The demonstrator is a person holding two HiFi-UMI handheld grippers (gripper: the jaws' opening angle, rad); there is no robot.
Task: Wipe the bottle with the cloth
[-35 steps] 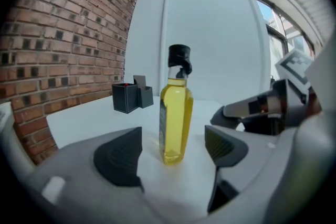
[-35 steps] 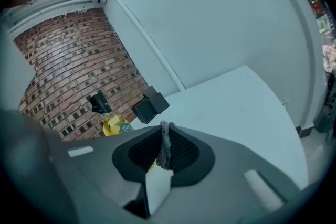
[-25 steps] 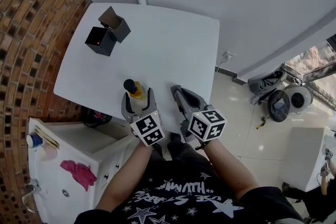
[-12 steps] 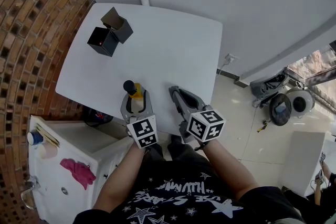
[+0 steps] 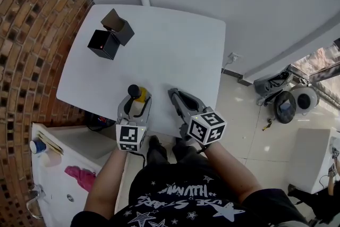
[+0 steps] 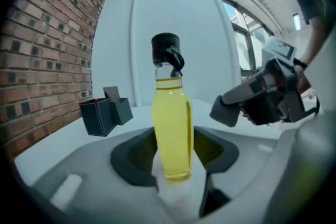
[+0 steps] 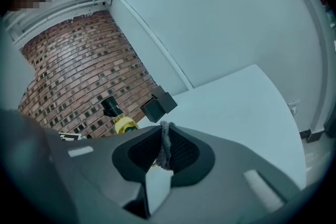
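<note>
A clear bottle of yellow liquid with a black cap stands upright near the white table's front edge. My left gripper has its pads pressed on both sides of the bottle's lower body; in the head view the left gripper surrounds the bottle. My right gripper is shut on a thin grey cloth that sticks up between its jaws. In the head view the right gripper hovers just right of the bottle, apart from it.
Two black boxes, one open, stand at the table's far left. A brick wall runs along the left side. A white cabinet with a pink rag sits below the table's near left corner.
The left gripper's jaws have narrowed onto the bottle and its marker cube has swung left and toward me. The right gripper has barely moved.
</note>
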